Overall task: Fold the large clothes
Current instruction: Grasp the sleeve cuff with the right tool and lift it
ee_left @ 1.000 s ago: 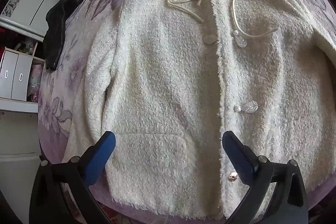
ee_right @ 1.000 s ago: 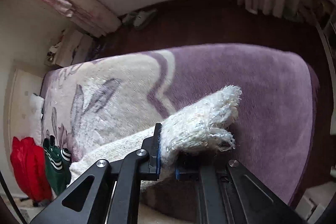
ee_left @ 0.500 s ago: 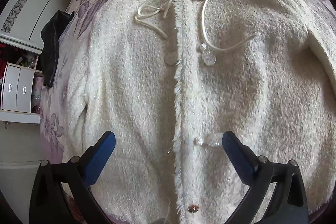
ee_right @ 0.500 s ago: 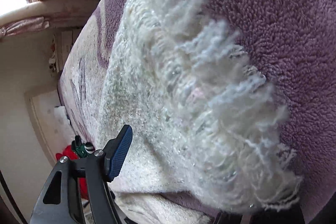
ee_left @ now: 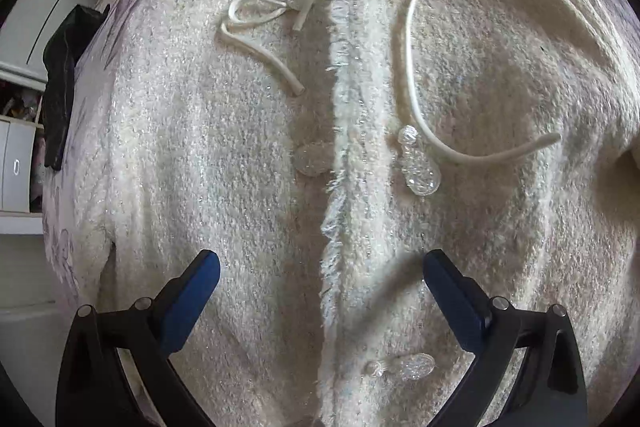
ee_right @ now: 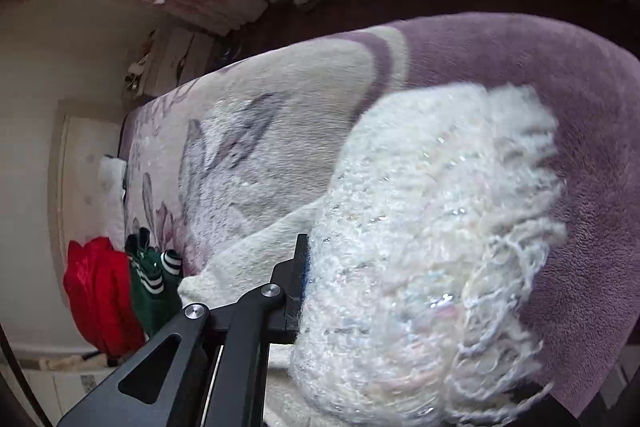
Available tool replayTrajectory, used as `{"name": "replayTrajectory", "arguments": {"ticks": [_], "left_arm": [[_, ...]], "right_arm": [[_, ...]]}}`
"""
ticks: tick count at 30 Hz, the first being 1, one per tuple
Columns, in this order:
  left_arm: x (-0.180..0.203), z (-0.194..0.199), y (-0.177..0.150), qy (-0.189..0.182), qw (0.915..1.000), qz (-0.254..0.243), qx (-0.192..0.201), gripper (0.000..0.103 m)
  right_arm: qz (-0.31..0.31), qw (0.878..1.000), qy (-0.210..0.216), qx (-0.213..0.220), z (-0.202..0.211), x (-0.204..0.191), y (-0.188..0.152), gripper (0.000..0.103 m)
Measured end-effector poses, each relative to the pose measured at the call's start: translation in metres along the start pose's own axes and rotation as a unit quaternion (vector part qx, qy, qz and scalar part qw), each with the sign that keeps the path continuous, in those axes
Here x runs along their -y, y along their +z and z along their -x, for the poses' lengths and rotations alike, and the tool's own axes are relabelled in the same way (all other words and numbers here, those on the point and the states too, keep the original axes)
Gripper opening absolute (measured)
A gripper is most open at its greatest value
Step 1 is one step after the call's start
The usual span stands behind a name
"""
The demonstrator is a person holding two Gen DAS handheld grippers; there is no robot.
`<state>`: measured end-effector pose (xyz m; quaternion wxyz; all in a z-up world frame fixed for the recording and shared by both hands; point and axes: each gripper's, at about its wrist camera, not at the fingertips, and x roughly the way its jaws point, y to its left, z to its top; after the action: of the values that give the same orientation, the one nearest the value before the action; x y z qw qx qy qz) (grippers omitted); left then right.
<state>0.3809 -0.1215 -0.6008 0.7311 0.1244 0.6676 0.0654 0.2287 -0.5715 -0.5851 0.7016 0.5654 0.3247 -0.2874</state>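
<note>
A fluffy cream jacket (ee_left: 224,155) lies face up on the bed, front closed, with clear crystal buttons (ee_left: 418,171) and a cream neck cord (ee_left: 412,75). My left gripper (ee_left: 320,291) is open and empty, close above the jacket's front edge at mid chest. In the right wrist view my right gripper (ee_right: 316,291) is shut on the jacket's fringed sleeve cuff (ee_right: 432,247) and holds it above the purple blanket (ee_right: 540,75). Only its left finger (ee_right: 298,283) shows; the cuff hides the other.
A red garment (ee_right: 96,291) and a green striped one (ee_right: 150,279) lie at the head of the bed. A black garment (ee_left: 60,79) hangs off the bed's left edge beside white drawers (ee_left: 16,163). The floor lies beyond the blanket's edge.
My left gripper has moved up the jacket from the hem to mid chest, staying open. My right gripper opened around the cuff half a second ago and is now shut on it again.
</note>
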Motion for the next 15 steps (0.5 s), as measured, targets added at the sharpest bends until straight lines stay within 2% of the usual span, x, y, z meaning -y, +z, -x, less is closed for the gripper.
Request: {"name": "replayTrajectory", "arguments": {"ticks": [4, 6, 8, 9, 11, 13, 15], "left_arm": [[-0.037, 0.008, 0.001, -0.021, 0.999, 0.04, 0.006, 0.103], [-0.058, 0.011, -0.001, -0.026, 0.9977, 0.063, 0.008, 0.103], [-0.09, 0.014, -0.005, -0.024, 0.9956, 0.09, 0.014, 0.103], [-0.103, 0.016, -0.008, -0.019, 0.9944, 0.102, 0.018, 0.103], [-0.142, 0.021, -0.019, -0.001, 0.9906, 0.133, 0.032, 0.103], [-0.184, 0.022, -0.03, 0.018, 0.9855, 0.165, 0.036, 0.103], [-0.222, 0.02, -0.05, 0.028, 0.9798, 0.196, 0.029, 0.103]], "right_arm": [[0.12, 0.993, 0.014, -0.011, 0.0, -0.102, -0.026, 0.009], [0.198, 0.98, 0.028, -0.026, -0.014, -0.161, -0.051, 0.009], [0.273, 0.96, 0.034, -0.05, -0.029, -0.213, -0.09, 0.009], [0.313, 0.947, 0.039, -0.067, -0.041, -0.239, -0.115, 0.009], [0.398, 0.912, 0.032, -0.093, -0.068, -0.283, -0.172, 0.008], [0.48, 0.869, 0.028, -0.118, -0.097, -0.316, -0.241, 0.008], [0.575, 0.804, 0.019, -0.151, -0.124, -0.334, -0.326, 0.008]]}}
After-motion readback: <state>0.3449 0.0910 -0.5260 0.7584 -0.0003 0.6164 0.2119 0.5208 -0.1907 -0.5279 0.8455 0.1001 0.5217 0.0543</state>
